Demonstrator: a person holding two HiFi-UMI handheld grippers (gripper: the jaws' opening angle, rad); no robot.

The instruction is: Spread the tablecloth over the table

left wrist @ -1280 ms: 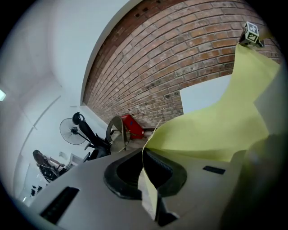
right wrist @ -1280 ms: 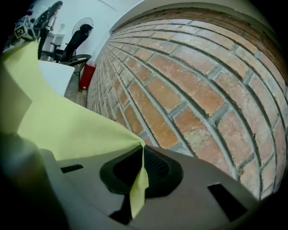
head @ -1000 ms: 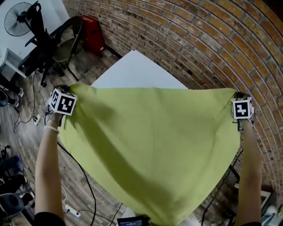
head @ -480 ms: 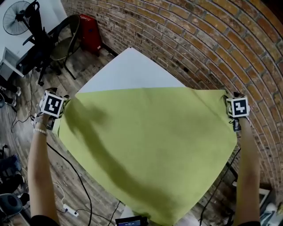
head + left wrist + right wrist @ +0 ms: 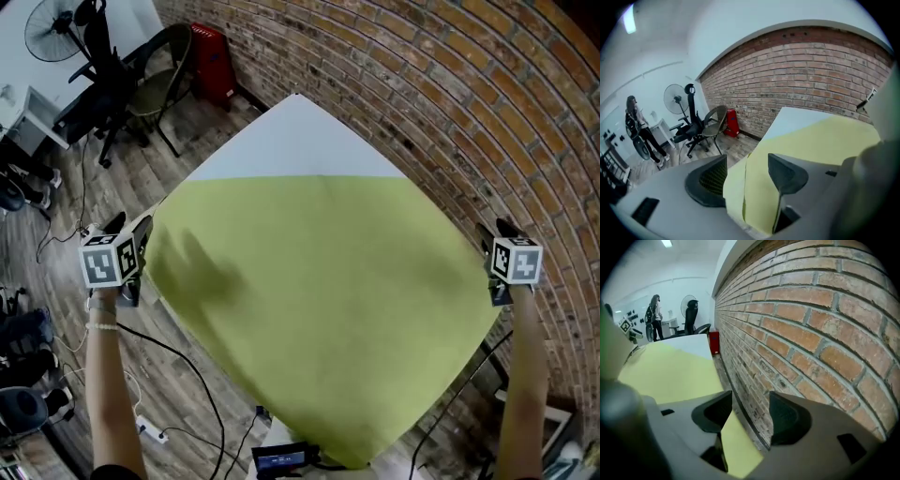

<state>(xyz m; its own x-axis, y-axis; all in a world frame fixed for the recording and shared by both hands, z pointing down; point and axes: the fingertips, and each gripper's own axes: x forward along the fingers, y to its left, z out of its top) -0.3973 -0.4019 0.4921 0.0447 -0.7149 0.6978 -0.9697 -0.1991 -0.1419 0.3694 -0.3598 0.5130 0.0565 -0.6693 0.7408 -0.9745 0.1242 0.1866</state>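
Smooth yellow-green fabric tablecloth (image 5: 319, 300) lies flat over most of the white rectangular table (image 5: 295, 141), far corner bare; left gripper (image 5: 747, 173) and right gripper (image 5: 750, 413) jaws have just been opening, a cloth corner loose between each pair.

Green tablecloth (image 5: 319, 305) covers most of the white table (image 5: 295, 141), far corner bare.
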